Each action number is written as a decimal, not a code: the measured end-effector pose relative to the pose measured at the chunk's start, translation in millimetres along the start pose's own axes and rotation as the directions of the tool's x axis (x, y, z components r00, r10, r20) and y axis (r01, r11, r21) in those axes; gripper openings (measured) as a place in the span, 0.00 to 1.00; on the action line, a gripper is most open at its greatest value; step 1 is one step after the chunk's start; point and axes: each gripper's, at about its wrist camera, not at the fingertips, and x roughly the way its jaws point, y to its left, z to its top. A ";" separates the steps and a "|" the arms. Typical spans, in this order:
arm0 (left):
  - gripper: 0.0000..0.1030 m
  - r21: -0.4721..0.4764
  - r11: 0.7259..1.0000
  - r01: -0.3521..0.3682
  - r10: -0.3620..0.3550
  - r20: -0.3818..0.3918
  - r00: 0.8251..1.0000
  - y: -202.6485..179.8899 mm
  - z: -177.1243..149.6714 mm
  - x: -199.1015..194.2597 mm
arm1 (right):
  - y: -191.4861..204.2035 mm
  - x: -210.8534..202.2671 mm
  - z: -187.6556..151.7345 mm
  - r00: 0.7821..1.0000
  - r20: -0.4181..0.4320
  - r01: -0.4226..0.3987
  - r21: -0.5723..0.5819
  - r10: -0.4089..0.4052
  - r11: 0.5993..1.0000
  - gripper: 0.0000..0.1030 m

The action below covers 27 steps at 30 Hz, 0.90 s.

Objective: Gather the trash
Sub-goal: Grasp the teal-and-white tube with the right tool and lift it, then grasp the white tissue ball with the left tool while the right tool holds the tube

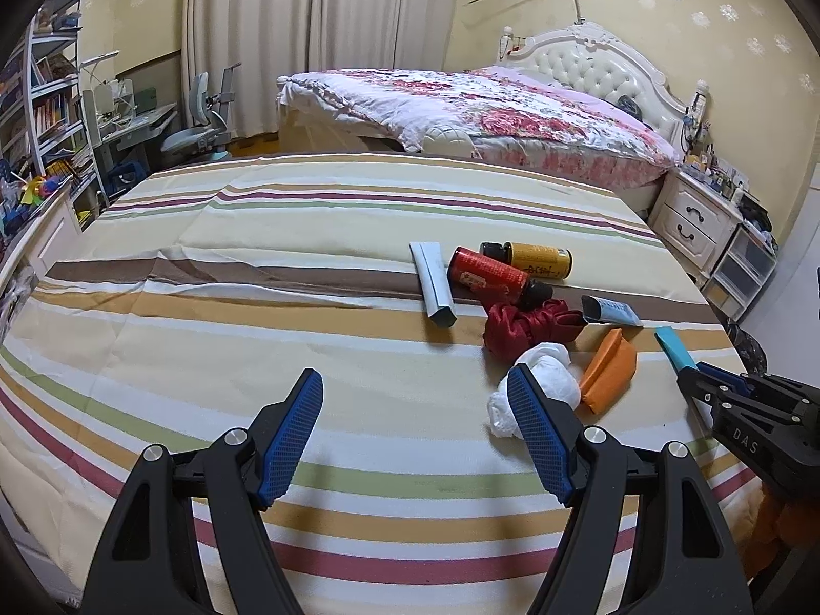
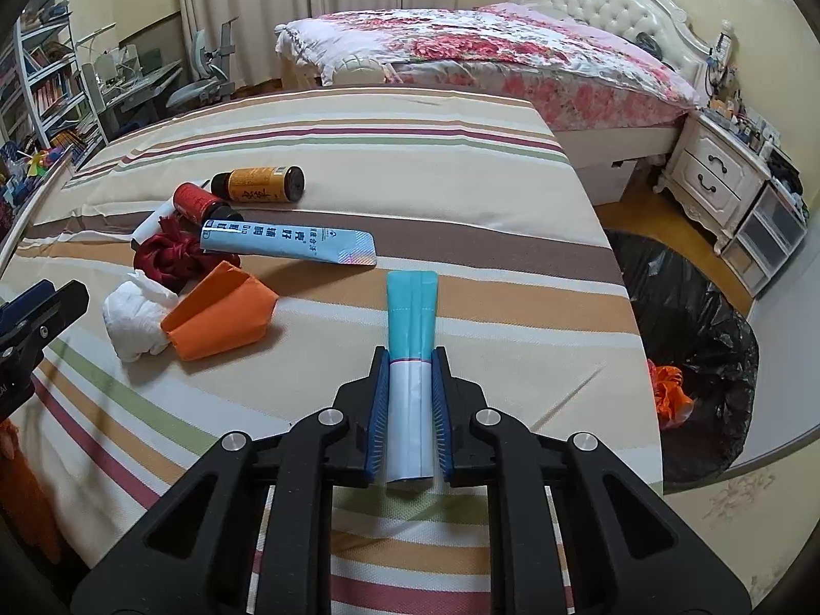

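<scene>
The letters "DAS" (image 1: 744,439) are standing in white on the black body of the right hand-held gripper (image 1: 689,370), at about 3 o'clock in the left wrist view. The light blue sachet (image 2: 287,247), lying at about 10 o'clock in the right wrist view, is carrying Chinese characters in dark print, turned sideways; I cannot read them surely. The yellow bottle (image 2: 261,183), at 11 o'clock there, is showing black brush-like writing, too small to read.
</scene>
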 end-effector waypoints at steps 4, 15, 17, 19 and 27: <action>0.70 0.026 1.000 0.010 -0.010 0.000 1.000 -11.2 0.2 0.8 | -4.8 0.0 -0.7 1.000 0.009 -0.013 0.012 0.013 1.000 0.16; 0.70 0.095 0.995 0.025 -0.023 -0.028 0.999 -40.8 0.3 11.7 | -9.5 -0.9 -2.3 0.998 0.030 -0.051 0.028 0.050 0.998 0.16; 0.67 0.113 0.993 0.033 -0.029 -0.039 0.999 -46.0 0.2 15.1 | -10.4 -1.0 -2.2 0.998 0.032 -0.057 0.033 0.056 0.998 0.16; 0.57 0.131 0.991 0.040 -0.034 -0.054 0.998 -49.7 -0.4 19.3 | -11.0 -1.1 -2.1 0.998 0.033 -0.062 0.036 0.061 0.997 0.16; 0.29 0.146 0.985 0.090 -0.083 -0.057 0.995 -52.8 -6.5 17.9 | -12.5 -0.5 -2.9 0.997 0.036 -0.064 0.037 0.063 0.997 0.16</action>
